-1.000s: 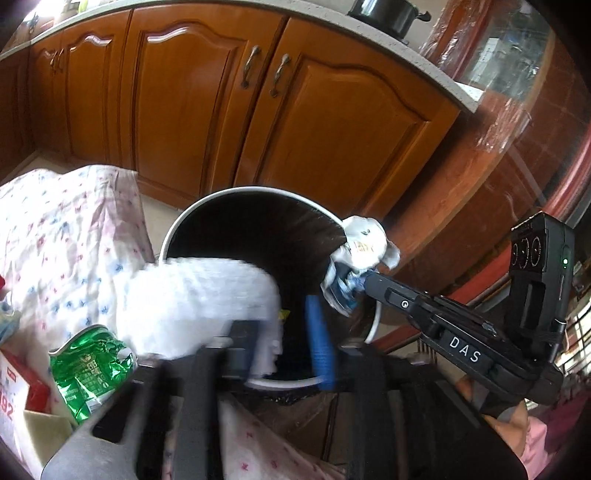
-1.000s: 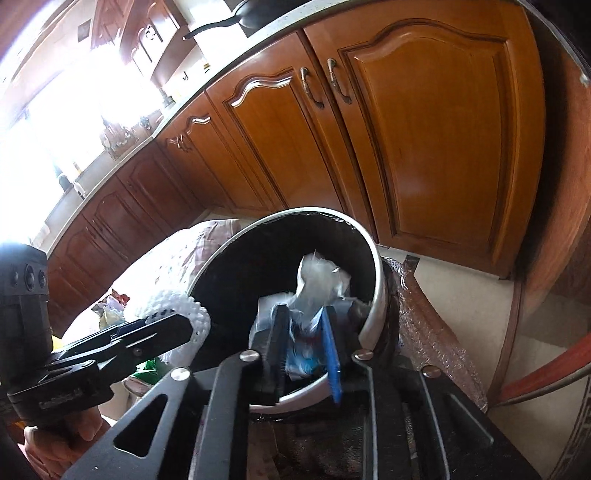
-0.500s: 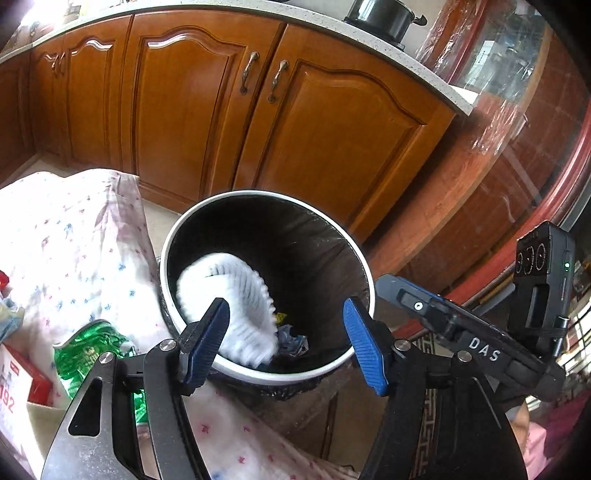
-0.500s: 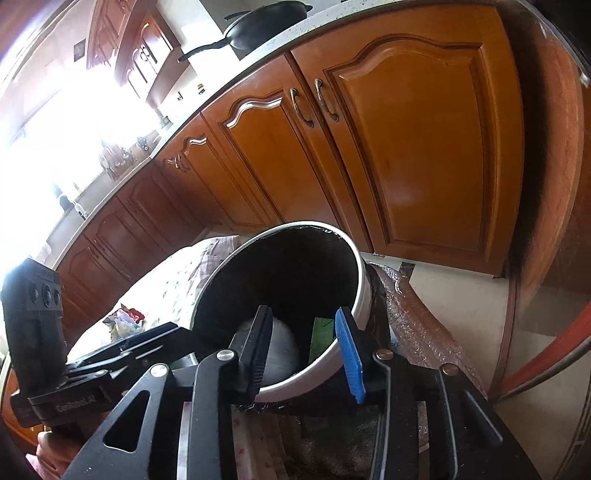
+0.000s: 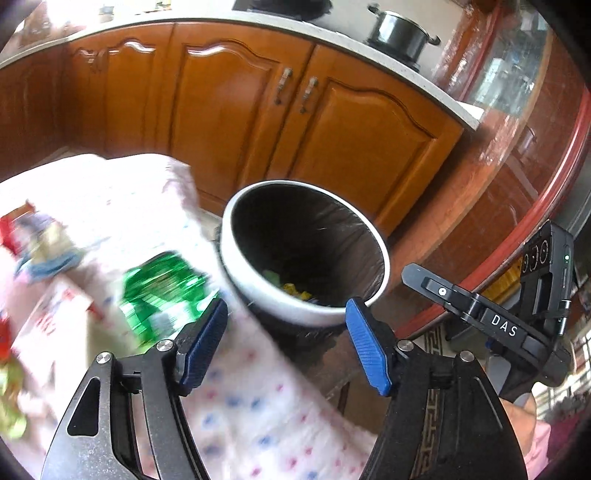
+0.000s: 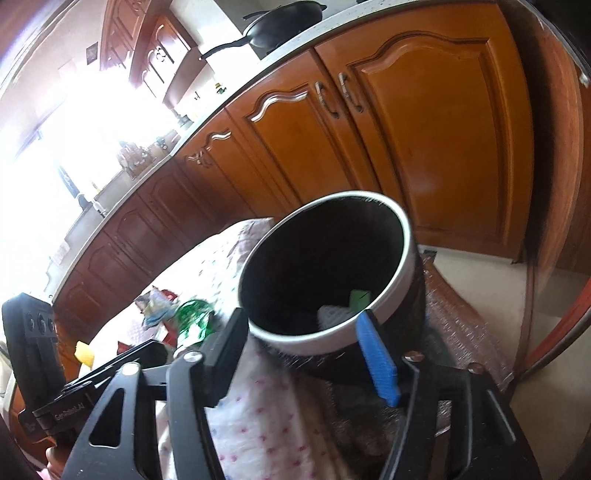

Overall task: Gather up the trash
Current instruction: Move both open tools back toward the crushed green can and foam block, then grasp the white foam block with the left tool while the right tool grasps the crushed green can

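Observation:
A white-rimmed trash bin (image 5: 236, 221) with a black liner stands beside the table, and scraps (image 5: 291, 288) lie at its bottom. My left gripper (image 5: 286, 314) hangs just short of the bin's near rim, its jaws opening with nothing between them. In the right wrist view the bin (image 6: 406, 236) holds a white foam piece (image 6: 332, 314) and a green scrap (image 6: 360, 299). My right gripper (image 6: 301, 321) is at the near rim, its jaws also opening and empty. A green wrapper (image 5: 162, 291) lies on the table, left of the bin.
The table wears a white dotted cloth (image 5: 110, 206) with a red-and-white box (image 5: 55, 314) and more litter (image 6: 155, 306) on it. Wooden cabinet doors (image 5: 332, 147) stand behind the bin. A pot (image 5: 399, 33) sits on the counter. The right gripper's body (image 5: 480, 314) reaches in from the right.
The left gripper let go of a white foam net and the right a crumpled wrapper; both pieces dropped into the bin. Both grippers opened wide and drew back from the bin.

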The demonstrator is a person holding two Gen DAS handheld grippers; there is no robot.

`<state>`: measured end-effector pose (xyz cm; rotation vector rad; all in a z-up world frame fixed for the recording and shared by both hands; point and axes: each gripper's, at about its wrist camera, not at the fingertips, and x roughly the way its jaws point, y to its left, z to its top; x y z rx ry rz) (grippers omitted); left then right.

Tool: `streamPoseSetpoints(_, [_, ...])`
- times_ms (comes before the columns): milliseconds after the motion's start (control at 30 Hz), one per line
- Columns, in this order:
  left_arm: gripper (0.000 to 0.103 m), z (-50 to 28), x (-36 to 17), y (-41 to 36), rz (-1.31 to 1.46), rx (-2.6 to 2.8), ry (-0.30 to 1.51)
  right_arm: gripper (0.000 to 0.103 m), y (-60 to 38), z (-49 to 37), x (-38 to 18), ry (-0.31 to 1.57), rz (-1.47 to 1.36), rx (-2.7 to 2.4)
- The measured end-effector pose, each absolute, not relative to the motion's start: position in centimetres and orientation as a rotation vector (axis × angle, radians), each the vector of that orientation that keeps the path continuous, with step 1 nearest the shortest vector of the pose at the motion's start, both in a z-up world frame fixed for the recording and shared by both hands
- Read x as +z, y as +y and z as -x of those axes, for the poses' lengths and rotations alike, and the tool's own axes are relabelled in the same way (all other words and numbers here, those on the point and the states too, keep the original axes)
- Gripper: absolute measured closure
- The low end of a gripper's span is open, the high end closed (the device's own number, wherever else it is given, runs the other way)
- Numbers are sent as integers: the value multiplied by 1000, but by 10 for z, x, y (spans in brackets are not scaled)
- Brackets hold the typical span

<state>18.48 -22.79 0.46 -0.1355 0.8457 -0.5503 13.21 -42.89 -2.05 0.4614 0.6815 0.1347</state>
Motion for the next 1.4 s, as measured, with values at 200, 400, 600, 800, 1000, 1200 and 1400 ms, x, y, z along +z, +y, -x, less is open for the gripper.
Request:
streamPoseSetpoints(200, [34,-158,7,-183,176,-468,814,30,-401,-124,-28,704,-469,181])
streamPoseSetpoints(400, [33,-142,5,-141,225,-394,797,27,-378,-119,-31,720,-457,226])
streamPoseSetpoints(600, [32,-132,-1,-111,261,-340,796,27,-357,-118,-30,733,-431,262])
streamPoseSetpoints(800, [31,-125,-9,-96,277,-323,802,27,-344,-120,-33,750,-414,281])
streamPoseSetpoints(1000, [31,-125,-11,-92,278,-319,813,27,-336,-126,-34,768,-396,305])
streamPoseSetpoints(1200, [31,-127,-11,-96,258,-326,820,27,-329,-140,-32,778,-375,336])
streamPoseSetpoints(1400, [31,-138,-17,-98,246,-317,844,28,-325,-166,-36,789,-382,378])
